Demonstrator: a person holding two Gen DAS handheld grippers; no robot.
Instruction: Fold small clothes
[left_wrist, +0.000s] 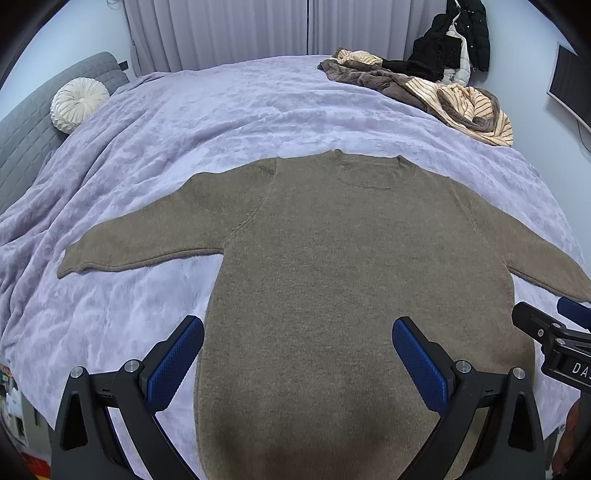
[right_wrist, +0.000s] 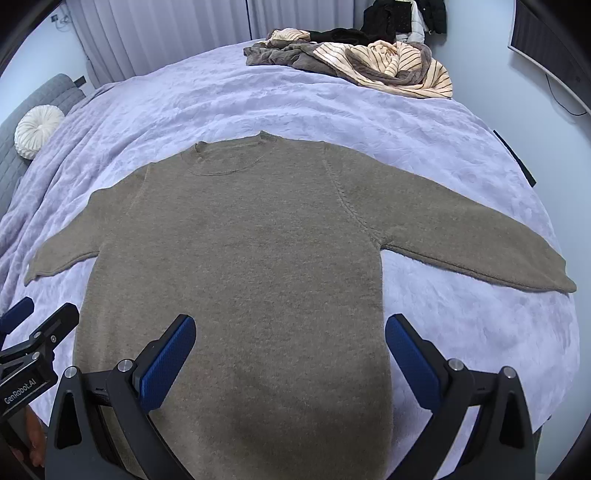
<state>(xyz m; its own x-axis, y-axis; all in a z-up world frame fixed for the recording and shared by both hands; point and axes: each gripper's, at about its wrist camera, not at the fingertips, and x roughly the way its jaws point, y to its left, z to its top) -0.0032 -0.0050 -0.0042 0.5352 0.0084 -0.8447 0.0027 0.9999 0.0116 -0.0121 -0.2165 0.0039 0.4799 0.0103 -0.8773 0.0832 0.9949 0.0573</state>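
You have the brown sweater (left_wrist: 332, 258) spread flat and face up on the lilac blanket (left_wrist: 184, 118) that covers the bed, collar pointing to 12 o'clock and hem running down to 6 o'clock under both cameras. Both sleeves lie out straight, one toward 9 o'clock and one toward 3 o'clock, each angled a little down toward its cuff.

Your left gripper (left_wrist: 297, 354) hangs over the lower body of the sweater with its jaws spread wide and nothing between the blue pads (left_wrist: 173, 365). Seen from this camera, the left pad sits over the sweater's side edge and the right pad over the knit itself. Your right gripper (right_wrist: 290, 354) is likewise spread wide and holds nothing, its left pad over the knit and its right pad over the sweater's opposite side edge. Whether either set of fingertips touches the fabric is hard to judge from these angles.

The two tools sit side by side: the right one shows at 3 o'clock in the left wrist view, the left one at 8 o'clock in the right wrist view.

At 1 o'clock on the far end of the bed lies a heap of striped and brown clothes (left_wrist: 454, 99). A round white cushion (left_wrist: 77, 103) rests against the grey headboard (left_wrist: 22, 147) at 10 o'clock. Pale curtains (left_wrist: 258, 29) hang behind at 12 o'clock.
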